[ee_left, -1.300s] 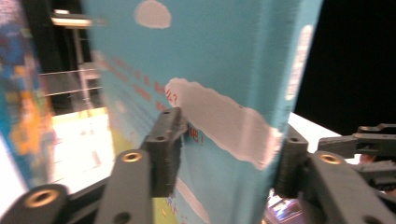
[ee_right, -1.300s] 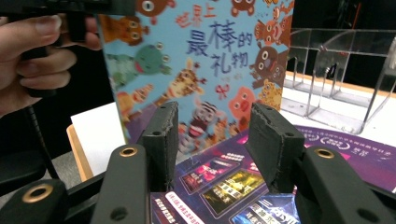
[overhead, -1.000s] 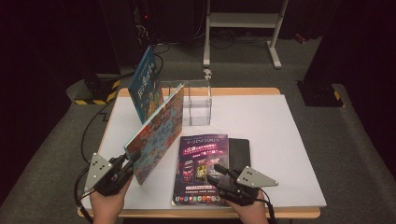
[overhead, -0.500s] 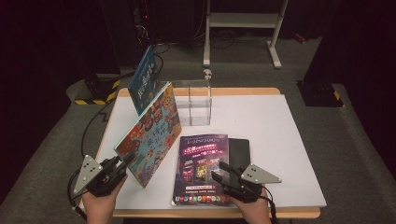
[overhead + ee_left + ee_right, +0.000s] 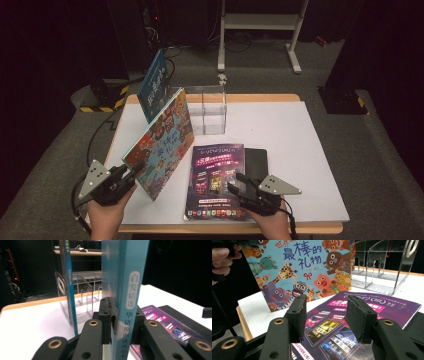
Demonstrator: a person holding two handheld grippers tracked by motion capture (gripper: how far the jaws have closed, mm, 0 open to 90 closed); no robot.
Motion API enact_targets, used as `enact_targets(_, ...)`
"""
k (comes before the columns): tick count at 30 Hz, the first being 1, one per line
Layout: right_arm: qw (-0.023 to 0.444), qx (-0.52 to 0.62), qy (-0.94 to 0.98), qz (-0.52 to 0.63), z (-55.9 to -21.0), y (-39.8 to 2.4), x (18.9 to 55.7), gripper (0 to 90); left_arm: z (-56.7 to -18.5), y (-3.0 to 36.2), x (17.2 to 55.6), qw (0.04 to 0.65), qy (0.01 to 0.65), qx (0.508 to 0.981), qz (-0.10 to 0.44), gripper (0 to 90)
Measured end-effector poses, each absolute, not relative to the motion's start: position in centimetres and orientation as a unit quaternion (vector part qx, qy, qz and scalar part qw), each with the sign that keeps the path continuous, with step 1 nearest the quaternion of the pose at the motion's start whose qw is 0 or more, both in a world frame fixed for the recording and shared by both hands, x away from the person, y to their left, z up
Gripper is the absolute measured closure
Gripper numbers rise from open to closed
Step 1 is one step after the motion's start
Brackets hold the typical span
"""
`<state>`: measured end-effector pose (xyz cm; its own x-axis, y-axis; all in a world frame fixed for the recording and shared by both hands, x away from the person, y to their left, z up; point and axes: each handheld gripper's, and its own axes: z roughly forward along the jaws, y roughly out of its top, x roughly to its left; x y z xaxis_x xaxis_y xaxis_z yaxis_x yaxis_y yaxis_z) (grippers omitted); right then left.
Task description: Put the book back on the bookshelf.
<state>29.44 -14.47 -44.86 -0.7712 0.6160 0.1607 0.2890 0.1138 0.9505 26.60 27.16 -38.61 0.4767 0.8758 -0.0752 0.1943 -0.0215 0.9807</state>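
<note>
Seen from above: a white table (image 5: 300,150) with a wooden edge, set on grey carpet. Held upright on its lower edge at the near left, a colourful picture book (image 5: 162,142), tilted, its near corner clamped in the left gripper (image 5: 134,172). Behind it, at the far left, stood a blue book (image 5: 154,85), leaning beside a clear acrylic rack (image 5: 207,110). Lay flat at near centre: a purple magazine (image 5: 216,182), partly covering a black book (image 5: 256,160) just to its right. Rested over the magazine's near right corner, the right gripper (image 5: 239,186), jaws parted. Beyond the table, a white metal stand (image 5: 260,22) against darkness.
</note>
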Motion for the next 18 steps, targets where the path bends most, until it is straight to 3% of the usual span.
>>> enact_targets(6, 0.134, 0.312, 0.732, 0.590, -44.9, -14.6, 29.5, 49.8, -38.4, 27.6, 27.1, 0.587, 0.409, 0.640, 0.279, 73.7)
enact_targets(18, 0.140, 0.315, 0.748, 0.567, -44.7, -14.7, 30.6, 48.2, -35.9, 26.4, 29.5, 0.555, 0.408, 0.649, 0.322, 74.9)
